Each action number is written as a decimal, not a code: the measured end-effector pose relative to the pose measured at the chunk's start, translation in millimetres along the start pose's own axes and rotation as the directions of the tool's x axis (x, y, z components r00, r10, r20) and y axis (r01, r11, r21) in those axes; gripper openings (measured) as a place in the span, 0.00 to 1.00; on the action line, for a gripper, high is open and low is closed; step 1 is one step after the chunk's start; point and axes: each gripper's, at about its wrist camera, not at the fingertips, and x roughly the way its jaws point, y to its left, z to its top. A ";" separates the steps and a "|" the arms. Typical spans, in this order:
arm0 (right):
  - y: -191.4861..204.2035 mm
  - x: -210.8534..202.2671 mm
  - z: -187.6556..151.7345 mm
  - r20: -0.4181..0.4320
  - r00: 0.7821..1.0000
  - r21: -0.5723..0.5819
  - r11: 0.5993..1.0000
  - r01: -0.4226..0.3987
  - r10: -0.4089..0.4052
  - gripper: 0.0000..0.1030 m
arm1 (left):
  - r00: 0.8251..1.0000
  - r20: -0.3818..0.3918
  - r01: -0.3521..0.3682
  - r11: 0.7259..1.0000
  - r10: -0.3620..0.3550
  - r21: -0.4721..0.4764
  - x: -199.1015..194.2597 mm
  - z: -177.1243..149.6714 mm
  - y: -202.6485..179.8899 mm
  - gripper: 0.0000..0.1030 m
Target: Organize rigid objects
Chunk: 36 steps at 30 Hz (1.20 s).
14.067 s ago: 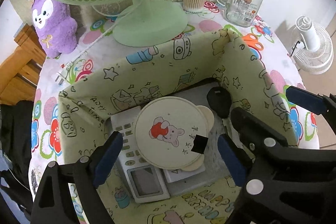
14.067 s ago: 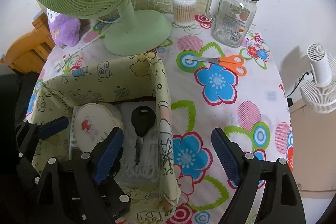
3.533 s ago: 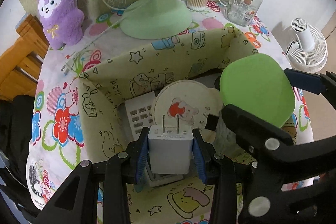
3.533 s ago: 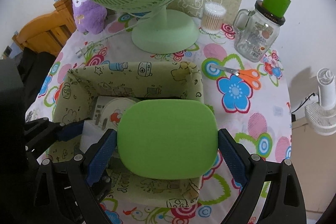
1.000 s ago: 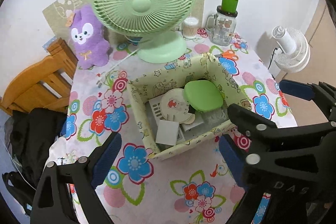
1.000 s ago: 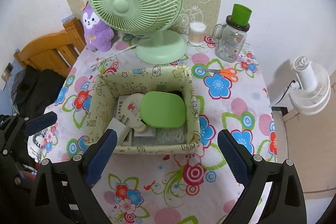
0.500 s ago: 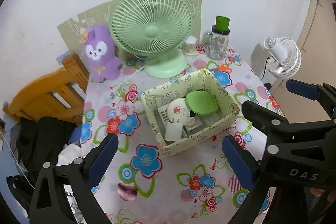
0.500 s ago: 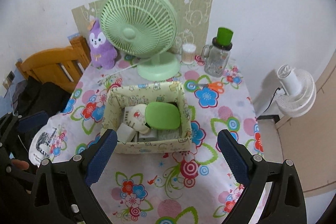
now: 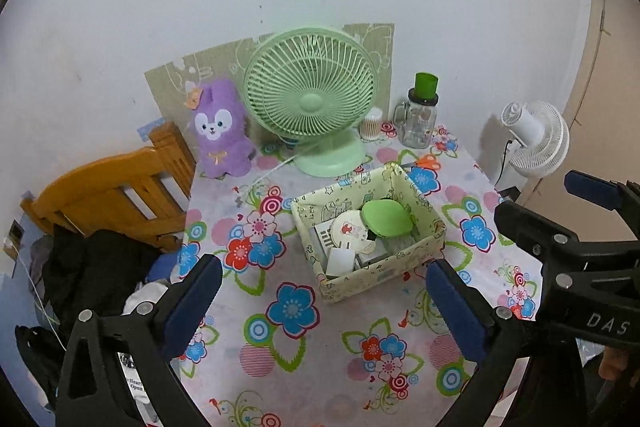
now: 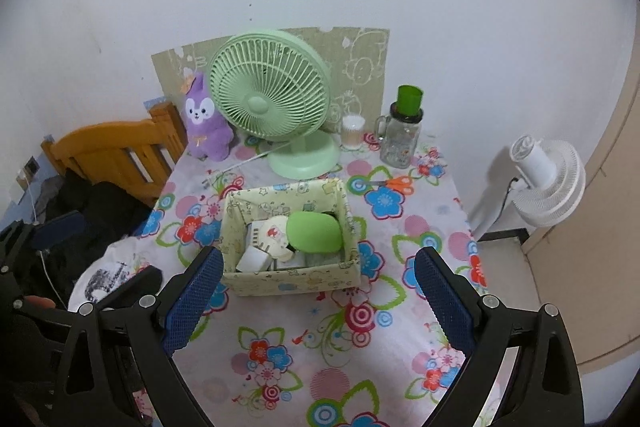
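Left wrist view shows the left gripper (image 9: 322, 291) held high above the flowered tabletop (image 9: 304, 359), its blue-padded fingers (image 9: 192, 301) spread wide with nothing between them. The right gripper (image 10: 318, 287) hangs likewise over the near edge, fingers (image 10: 440, 301) splayed and empty.

The fabric storage box (image 10: 288, 281) sits near the middle of the tabletop, its long axis running roughly from the left edge toward the right edge, skewed a little in the left wrist view. Inside, a green oval lid (image 10: 314, 231) lies on top toward the box's right end, its long axis along the box. Beside it, toward the left end, lies a round cartoon-print disc (image 10: 270, 233), and a white plug adapter (image 10: 254, 259) rests at the near left corner; which way its prongs point is probably unreadable from this height.

Along the far edge stand a purple plush toy (image 10: 206, 125), a green desk fan (image 10: 272, 107), a cotton swab jar (image 10: 352, 133) and a glass mug jar (image 10: 400, 135). Orange-handled scissors (image 10: 394, 183) lie between the box and the mug jar, handles toward the right edge.
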 end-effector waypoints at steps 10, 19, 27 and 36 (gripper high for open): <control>-14.2 -37.3 -6.6 0.057 0.998 0.016 0.999 0.032 -0.032 0.95 | 0.998 0.057 0.018 1.000 -0.017 -0.023 -34.4 -1.2 -1.6 1.00; -15.6 -58.4 -16.5 0.077 0.996 0.039 0.998 0.045 -0.048 0.95 | 0.997 0.071 0.007 0.997 -0.002 -0.072 -51.2 -13.7 8.7 1.00; -10.2 -67.3 -21.6 0.100 0.995 0.045 0.999 0.024 -0.029 0.96 | 0.996 0.092 0.021 0.996 -0.013 -0.087 -61.5 -21.6 8.4 1.00; -7.3 -71.1 -21.3 0.121 0.992 0.052 0.998 0.032 -0.038 0.97 | 0.994 0.107 0.016 0.998 -0.009 -0.068 -63.8 -18.4 7.2 1.00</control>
